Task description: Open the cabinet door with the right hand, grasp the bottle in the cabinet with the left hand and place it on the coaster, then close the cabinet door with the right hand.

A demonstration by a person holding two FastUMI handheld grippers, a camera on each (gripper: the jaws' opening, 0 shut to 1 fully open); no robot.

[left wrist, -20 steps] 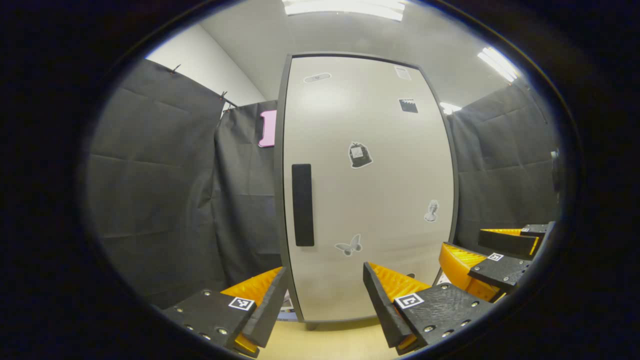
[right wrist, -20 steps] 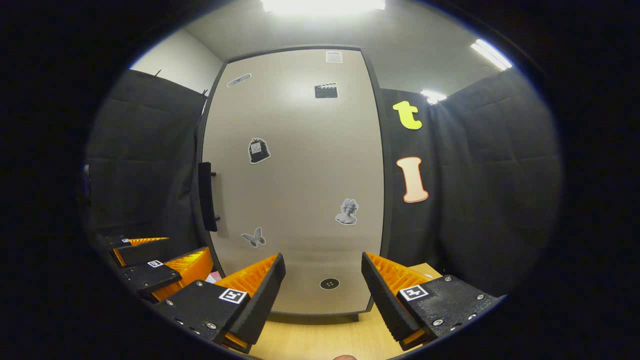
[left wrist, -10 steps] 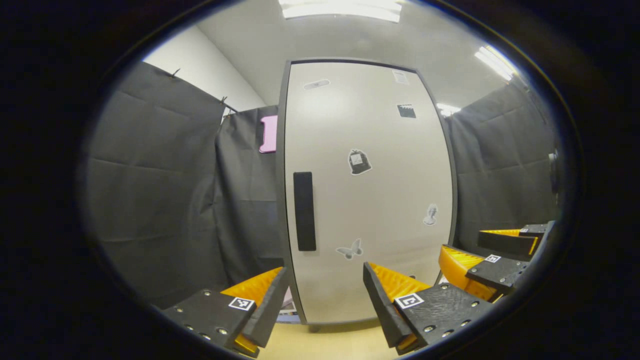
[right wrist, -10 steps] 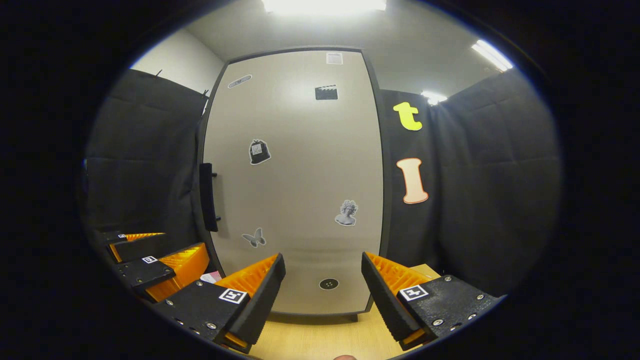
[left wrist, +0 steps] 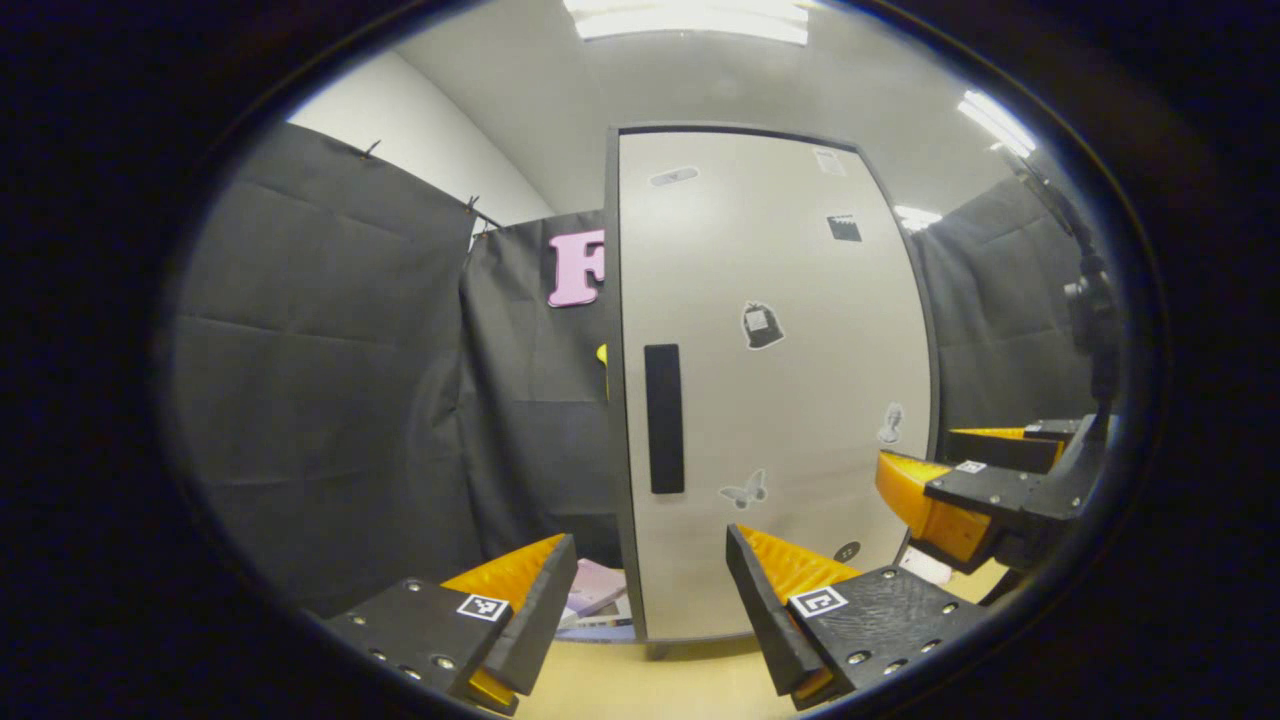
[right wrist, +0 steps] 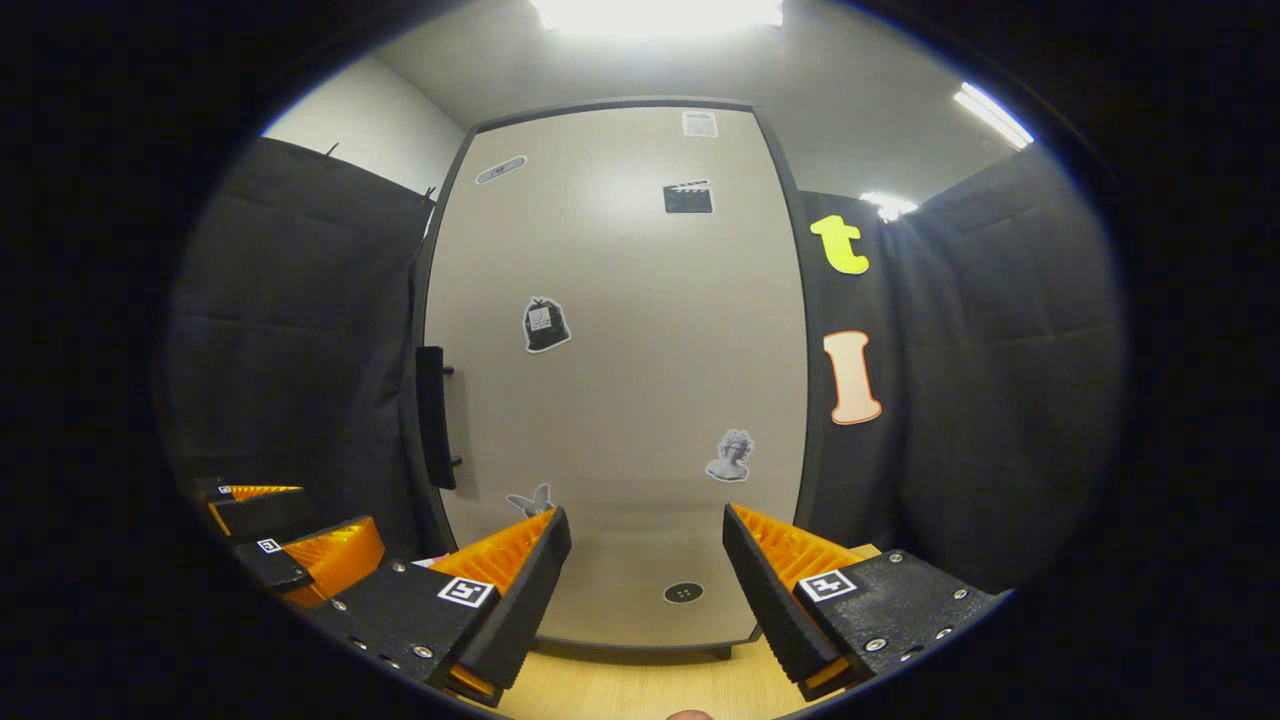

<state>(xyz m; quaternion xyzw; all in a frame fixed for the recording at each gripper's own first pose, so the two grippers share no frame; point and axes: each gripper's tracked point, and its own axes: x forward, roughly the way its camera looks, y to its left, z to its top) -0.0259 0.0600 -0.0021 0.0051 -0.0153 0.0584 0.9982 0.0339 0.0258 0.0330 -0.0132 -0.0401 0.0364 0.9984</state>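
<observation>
Closed cabinet standing on a light wooden tabletop (right wrist: 640, 690), black cloth walls surrounding it.
The cabinet door (right wrist: 620, 380) is sitting shut, its handle (right wrist: 432, 415) untouched and the interior hidden. The left gripper (left wrist: 650, 590) and right gripper (right wrist: 645, 570) are hovering before it, jaws spread, gripping nothing.

Booth was lined with creased black cloth (left wrist: 330, 380), clipped along its top edge to a rail. Above it showed a white wall (left wrist: 420, 130) and a grey ceiling (right wrist: 850, 90) with lit strip lights (right wrist: 655, 12). Counter (right wrist: 640, 690) was light wood. Some pinkish papers (left wrist: 592, 590) lay on it by the cloth.
</observation>
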